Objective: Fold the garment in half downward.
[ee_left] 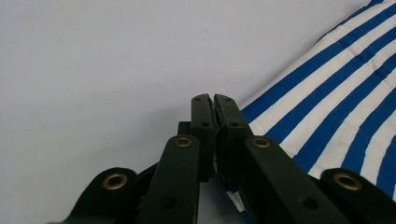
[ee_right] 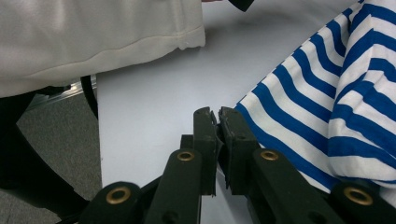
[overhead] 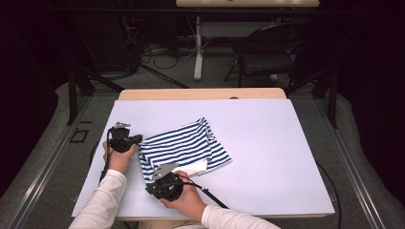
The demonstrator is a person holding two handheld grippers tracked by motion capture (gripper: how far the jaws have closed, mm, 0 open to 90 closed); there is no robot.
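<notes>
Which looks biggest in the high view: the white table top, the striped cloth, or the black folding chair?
1. White table top, by far the largest.
2. Striped cloth and black folding chair look about alike; the chair stands farther back, so I won't rank them.

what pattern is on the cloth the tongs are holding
Blue and white stripes on the cloth; it shows best in the right gripper view.
</notes>
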